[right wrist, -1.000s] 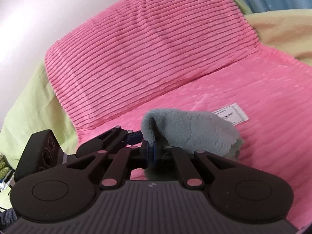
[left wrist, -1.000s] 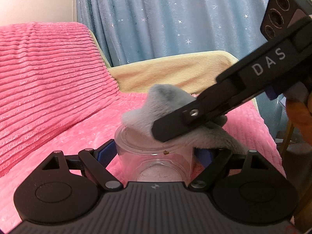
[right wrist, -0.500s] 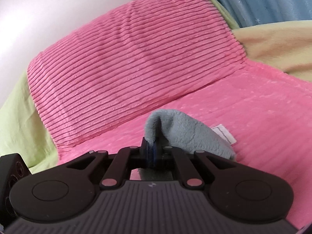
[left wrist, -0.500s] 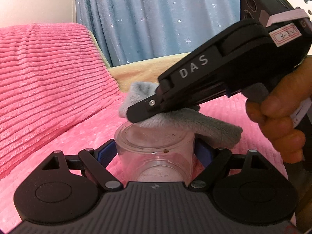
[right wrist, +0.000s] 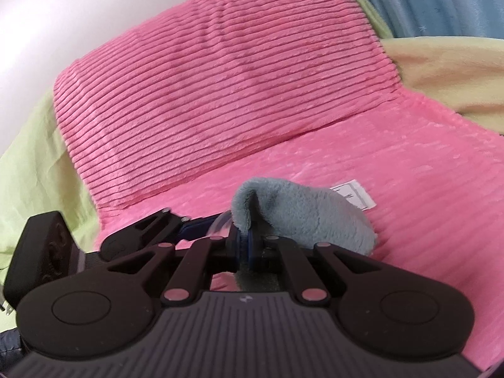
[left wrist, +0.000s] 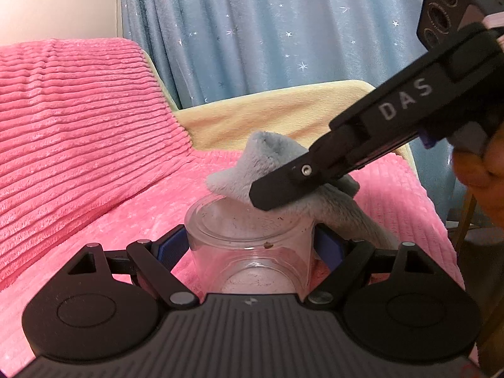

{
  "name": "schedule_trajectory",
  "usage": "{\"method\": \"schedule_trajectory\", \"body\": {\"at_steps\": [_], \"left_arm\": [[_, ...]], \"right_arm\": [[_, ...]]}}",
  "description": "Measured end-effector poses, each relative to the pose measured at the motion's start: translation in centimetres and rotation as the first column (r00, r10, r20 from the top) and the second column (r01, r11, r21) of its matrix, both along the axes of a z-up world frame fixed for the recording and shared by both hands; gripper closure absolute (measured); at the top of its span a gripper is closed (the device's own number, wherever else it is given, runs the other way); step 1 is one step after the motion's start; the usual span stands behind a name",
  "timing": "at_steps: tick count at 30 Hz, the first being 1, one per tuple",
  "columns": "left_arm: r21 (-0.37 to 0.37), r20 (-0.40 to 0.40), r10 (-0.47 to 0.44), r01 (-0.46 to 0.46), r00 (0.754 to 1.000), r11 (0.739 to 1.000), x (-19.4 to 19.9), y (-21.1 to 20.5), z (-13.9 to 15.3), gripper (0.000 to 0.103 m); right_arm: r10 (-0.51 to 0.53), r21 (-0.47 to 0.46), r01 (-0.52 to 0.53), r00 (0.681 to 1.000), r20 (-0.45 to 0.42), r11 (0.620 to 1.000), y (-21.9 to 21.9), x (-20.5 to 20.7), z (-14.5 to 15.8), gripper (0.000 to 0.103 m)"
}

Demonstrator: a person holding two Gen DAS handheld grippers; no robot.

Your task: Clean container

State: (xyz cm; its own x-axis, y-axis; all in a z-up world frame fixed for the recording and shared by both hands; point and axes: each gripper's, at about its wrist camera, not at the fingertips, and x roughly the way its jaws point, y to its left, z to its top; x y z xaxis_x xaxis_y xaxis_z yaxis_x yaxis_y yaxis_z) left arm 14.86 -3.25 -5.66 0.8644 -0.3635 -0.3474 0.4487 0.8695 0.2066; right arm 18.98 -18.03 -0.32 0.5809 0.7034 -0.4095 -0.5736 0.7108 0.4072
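Note:
A clear round plastic container (left wrist: 252, 249) with brown specks inside stands between my left gripper's blue pads; the left gripper (left wrist: 252, 245) is shut on it. A fluffy grey cloth (left wrist: 267, 163) hangs over the container's open rim, partly dipping inside. My right gripper (left wrist: 271, 189) comes in from the upper right, shut on that cloth. In the right wrist view the right gripper (right wrist: 247, 245) pinches the grey cloth (right wrist: 302, 214), whose white label (right wrist: 354, 193) sticks out. The left gripper (right wrist: 176, 230) shows at lower left, with a sliver of the container's rim (right wrist: 220, 223) beside the cloth.
Everything sits over a pink ribbed blanket (left wrist: 78, 145) on a sofa, with a beige cover (left wrist: 277, 113) and a blue starred curtain (left wrist: 267, 31) behind. A person's hand (left wrist: 478, 176) holds the right gripper at the right edge. A light green sheet (right wrist: 34, 163) lies left.
The right gripper with the cloth swung back out to the right after reaching further left over the container half a second ago. The left gripper and container stayed put.

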Motion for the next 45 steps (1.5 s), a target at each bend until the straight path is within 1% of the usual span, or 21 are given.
{"method": "schedule_trajectory", "body": {"at_steps": [8,10,13,17,20,23,25,29,34,35,36,38,40,42,45], "left_arm": [[-0.009,-0.008,0.010,-0.010,1.000,1.000,-0.1,-0.2,0.0,0.018],[-0.021,-0.014,0.014,-0.014,1.000,1.000,0.0,-0.1,0.0,0.018],[-0.019,-0.014,0.013,-0.013,1.000,1.000,0.0,-0.2,-0.1,0.018],[-0.014,-0.011,0.010,-0.010,1.000,1.000,-0.2,-0.4,-0.2,0.018],[-0.017,-0.011,0.007,-0.008,1.000,1.000,-0.2,-0.3,-0.2,0.018],[-0.019,-0.010,0.003,-0.003,1.000,1.000,-0.2,-0.3,-0.2,0.018],[-0.023,-0.012,0.002,-0.002,1.000,1.000,-0.1,-0.2,-0.3,0.018],[-0.024,-0.013,0.002,-0.002,1.000,1.000,-0.1,-0.3,-0.2,0.018],[-0.024,-0.012,0.005,-0.005,1.000,1.000,-0.2,-0.3,-0.3,0.018],[-0.029,-0.019,-0.010,0.010,1.000,1.000,1.2,0.8,0.4,0.018],[-0.030,-0.022,-0.029,0.028,0.999,0.999,1.8,1.7,0.5,0.018],[-0.041,-0.032,-0.022,0.021,0.999,0.999,2.2,1.9,0.5,0.018],[-0.041,-0.033,-0.022,0.021,0.999,0.999,2.6,1.9,0.6,0.018],[-0.039,-0.032,-0.024,0.023,0.999,0.999,3.0,1.9,0.7,0.018],[-0.036,-0.030,-0.027,0.026,0.999,0.999,3.7,1.9,0.8,0.018]], "right_arm": [[0.012,0.039,-0.012,1.000,-0.008,0.999,1.8,0.5,-0.2,0.101],[0.001,0.033,-0.001,1.000,-0.003,0.999,2.3,0.8,-0.1,0.101],[-0.017,0.012,0.017,1.000,0.019,1.000,3.0,1.0,0.0,0.101],[-0.054,0.025,0.053,0.998,0.035,0.998,2.4,1.3,-0.3,0.102],[-0.093,0.041,0.092,0.995,0.025,0.995,1.5,1.8,-0.6,0.102],[-0.103,0.024,0.103,0.995,0.017,0.994,0.9,1.8,-0.3,0.101],[-0.090,0.014,0.090,0.996,0.021,0.996,0.5,1.5,-0.3,0.101],[-0.046,0.012,0.046,0.999,-0.010,0.999,0.1,0.6,0.0,0.101],[0.023,0.066,-0.020,0.999,-0.048,0.998,0.6,0.2,-0.2,0.101],[0.034,0.078,-0.030,0.998,-0.053,0.996,0.8,0.3,-0.3,0.101],[0.042,0.094,-0.036,0.997,-0.058,0.995,1.0,0.5,-0.4,0.101],[0.042,0.136,-0.033,0.997,-0.059,0.990,1.3,1.0,-0.9,0.103],[0.032,0.142,-0.024,0.998,-0.059,0.990,1.6,1.6,-1.0,0.103],[0.005,0.106,-0.002,1.000,-0.027,0.994,2.0,2.0,-0.7,0.103],[-0.023,0.111,0.026,0.999,-0.027,0.993,1.7,2.6,-0.8,0.103]]}}
